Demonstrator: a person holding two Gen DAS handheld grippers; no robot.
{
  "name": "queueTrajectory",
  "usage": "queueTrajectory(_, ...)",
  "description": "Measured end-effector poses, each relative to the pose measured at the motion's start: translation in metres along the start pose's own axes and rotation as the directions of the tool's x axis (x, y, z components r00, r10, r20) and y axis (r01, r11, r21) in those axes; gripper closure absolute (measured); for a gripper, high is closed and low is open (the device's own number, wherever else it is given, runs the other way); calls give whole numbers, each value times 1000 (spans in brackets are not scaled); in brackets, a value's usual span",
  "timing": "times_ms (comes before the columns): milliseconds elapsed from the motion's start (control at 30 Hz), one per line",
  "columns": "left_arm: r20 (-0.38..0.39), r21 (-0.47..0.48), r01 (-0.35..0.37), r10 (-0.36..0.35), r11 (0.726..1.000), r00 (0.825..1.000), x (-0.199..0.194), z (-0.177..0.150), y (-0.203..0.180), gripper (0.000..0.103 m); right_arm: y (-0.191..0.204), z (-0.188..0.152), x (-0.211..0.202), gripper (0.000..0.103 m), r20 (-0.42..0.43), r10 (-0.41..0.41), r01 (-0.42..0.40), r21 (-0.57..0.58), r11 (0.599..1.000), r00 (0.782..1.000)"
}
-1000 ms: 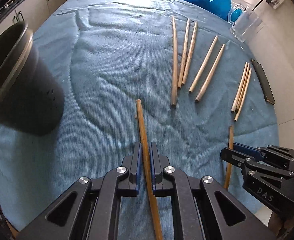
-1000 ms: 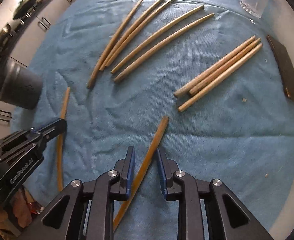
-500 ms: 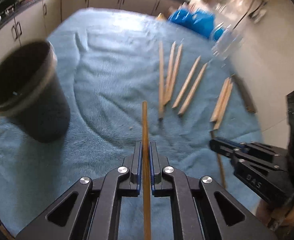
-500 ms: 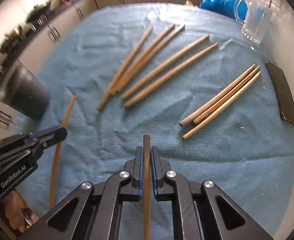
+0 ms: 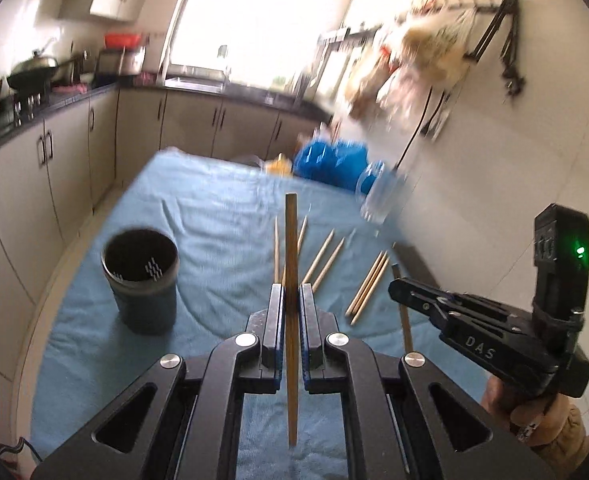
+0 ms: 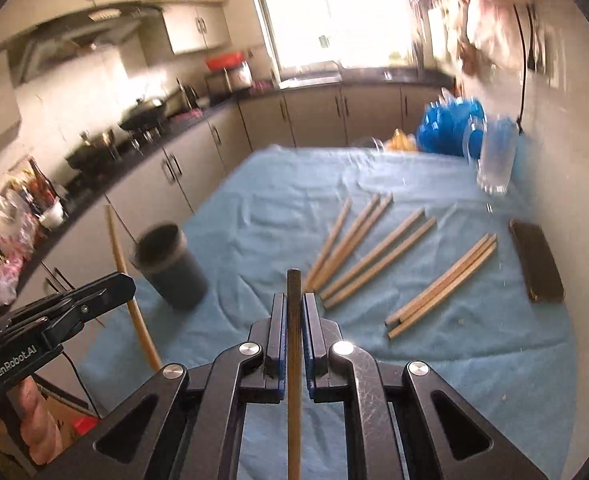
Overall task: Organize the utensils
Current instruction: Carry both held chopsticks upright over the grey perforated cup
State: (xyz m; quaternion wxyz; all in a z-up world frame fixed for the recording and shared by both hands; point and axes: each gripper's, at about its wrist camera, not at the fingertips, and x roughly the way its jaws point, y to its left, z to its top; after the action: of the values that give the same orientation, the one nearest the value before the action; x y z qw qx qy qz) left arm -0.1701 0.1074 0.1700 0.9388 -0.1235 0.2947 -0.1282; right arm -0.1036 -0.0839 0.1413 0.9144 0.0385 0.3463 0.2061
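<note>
My left gripper (image 5: pixel 291 292) is shut on a wooden chopstick (image 5: pixel 291 248) that stands up between its blue pads, lifted off the blue cloth. My right gripper (image 6: pixel 294 300) is shut on another chopstick (image 6: pixel 294 280), also raised above the table. In the left wrist view the right gripper (image 5: pixel 398 286) shows at the right with its stick (image 5: pixel 405 320). In the right wrist view the left gripper (image 6: pixel 122 284) shows at the left with its curved stick (image 6: pixel 128 288). A dark utensil cup (image 5: pixel 140 280) (image 6: pixel 170 266) stands upright at the left. Several chopsticks (image 6: pixel 370 252) lie in groups on the cloth.
A blue cloth (image 6: pixel 278 208) covers the table. A dark phone (image 6: pixel 536 266) lies near the right edge. A clear glass jug (image 6: pixel 494 160) and blue bags (image 6: pixel 448 126) stand at the far right corner. Kitchen cabinets (image 5: pixel 62 168) run along the left, close to the table.
Both grippers rose from the cloth and tilted up, each carrying a chopstick. The right gripper's jaws closed on its stick, which had lain loosely between them a second ago.
</note>
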Motion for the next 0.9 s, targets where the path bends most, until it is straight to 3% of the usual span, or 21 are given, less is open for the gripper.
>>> queueTrajectory(133, 85, 5, 9, -10, 1000, 996, -27, 11, 1, 97, 16, 12, -18, 96, 80, 24, -22, -21, 1000, 997)
queueTrajectory(433, 161, -31, 36, -30, 999, 986, -56, 44, 23, 97, 42, 45, -25, 96, 198, 59, -49, -58, 997, 978)
queueTrajectory(700, 245, -14, -79, 80, 997, 966, -84, 92, 53, 97, 85, 107, -11, 96, 332, 144, -130, -65, 989, 932)
queueTrajectory(900, 272, -7, -176, 172, 984, 947, -72, 126, 78, 97, 124, 147, 20, 96, 410, 202, -192, -67, 979, 889)
